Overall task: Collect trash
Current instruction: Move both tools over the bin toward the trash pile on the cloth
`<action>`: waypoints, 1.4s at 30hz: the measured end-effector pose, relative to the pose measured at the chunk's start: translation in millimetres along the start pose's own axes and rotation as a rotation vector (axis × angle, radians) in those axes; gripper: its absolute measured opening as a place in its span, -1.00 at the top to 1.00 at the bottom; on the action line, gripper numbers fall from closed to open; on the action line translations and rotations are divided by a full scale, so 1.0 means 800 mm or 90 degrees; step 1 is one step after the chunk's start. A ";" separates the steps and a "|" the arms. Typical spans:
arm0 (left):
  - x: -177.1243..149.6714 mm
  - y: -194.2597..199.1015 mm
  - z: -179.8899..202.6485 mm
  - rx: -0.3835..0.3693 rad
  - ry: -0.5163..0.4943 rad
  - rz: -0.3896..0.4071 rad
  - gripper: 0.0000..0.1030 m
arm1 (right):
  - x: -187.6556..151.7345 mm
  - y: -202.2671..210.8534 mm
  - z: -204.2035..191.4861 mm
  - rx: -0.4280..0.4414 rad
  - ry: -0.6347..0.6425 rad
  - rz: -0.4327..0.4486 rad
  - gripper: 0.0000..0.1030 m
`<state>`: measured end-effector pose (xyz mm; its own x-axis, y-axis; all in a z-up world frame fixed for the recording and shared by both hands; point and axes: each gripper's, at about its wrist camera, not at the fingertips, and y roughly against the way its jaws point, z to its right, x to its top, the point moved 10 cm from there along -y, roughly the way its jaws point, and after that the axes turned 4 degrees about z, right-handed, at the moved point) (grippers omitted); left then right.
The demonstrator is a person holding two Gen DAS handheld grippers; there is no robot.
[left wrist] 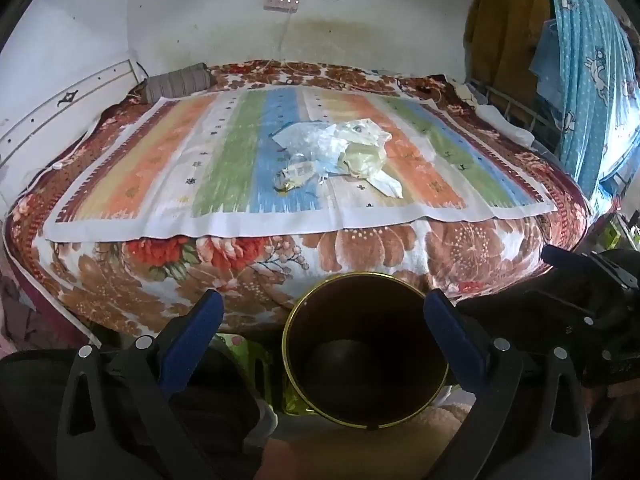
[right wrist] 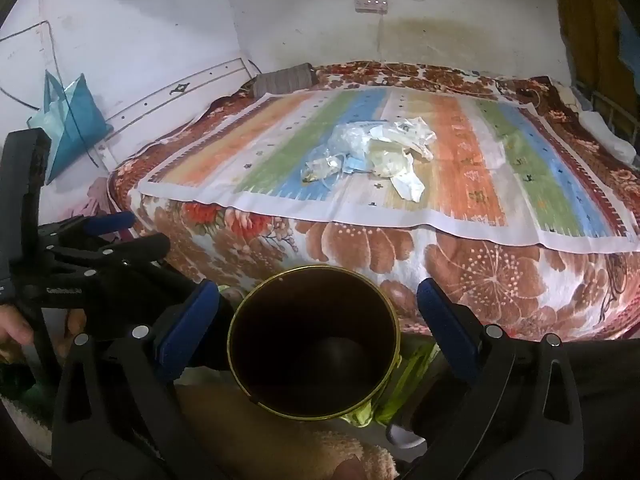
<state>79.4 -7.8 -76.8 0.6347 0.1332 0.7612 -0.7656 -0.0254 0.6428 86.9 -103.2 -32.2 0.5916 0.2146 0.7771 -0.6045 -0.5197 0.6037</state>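
A pile of trash (left wrist: 340, 152) lies in the middle of the striped cloth on the bed: clear plastic wrappers, crumpled white paper and a blue bit. It also shows in the right wrist view (right wrist: 380, 152). A dark bin with a gold rim (left wrist: 366, 360) stands on the floor in front of the bed, its mouth open; it shows in the right wrist view too (right wrist: 316, 348). My left gripper (left wrist: 324, 312) is open and empty above the bin. My right gripper (right wrist: 318, 300) is open and empty above the bin, and it shows at the left view's right edge (left wrist: 592, 280).
The bed carries a floral blanket (left wrist: 360, 252) under the striped cloth (left wrist: 224, 168). A white wall with a socket (left wrist: 282, 0) is behind. Clothes hang at the right (left wrist: 580, 80). A teal bag (right wrist: 72, 124) hangs at the left. A green item (left wrist: 248, 356) lies by the bin.
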 end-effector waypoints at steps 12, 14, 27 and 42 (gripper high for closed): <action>0.006 0.001 -0.014 0.012 0.008 0.001 -0.89 | 0.006 0.005 0.015 -0.031 -0.005 0.019 -0.83; 0.006 0.002 -0.014 0.004 0.010 0.001 -0.89 | 0.007 0.007 0.017 -0.042 -0.001 0.026 -0.83; 0.011 0.004 -0.013 0.003 0.032 0.006 -0.89 | 0.001 0.000 0.011 -0.021 -0.017 0.007 -0.83; 0.010 0.003 -0.014 0.008 0.031 0.003 -0.89 | 0.005 0.002 0.006 0.002 -0.038 0.036 -0.83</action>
<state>81.0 4.4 -70.1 0.6251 0.1807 0.7593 -0.7669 -0.0391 0.6406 91.1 -107.5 -28.7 0.5876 0.1360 0.7977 -0.6357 -0.5323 0.5590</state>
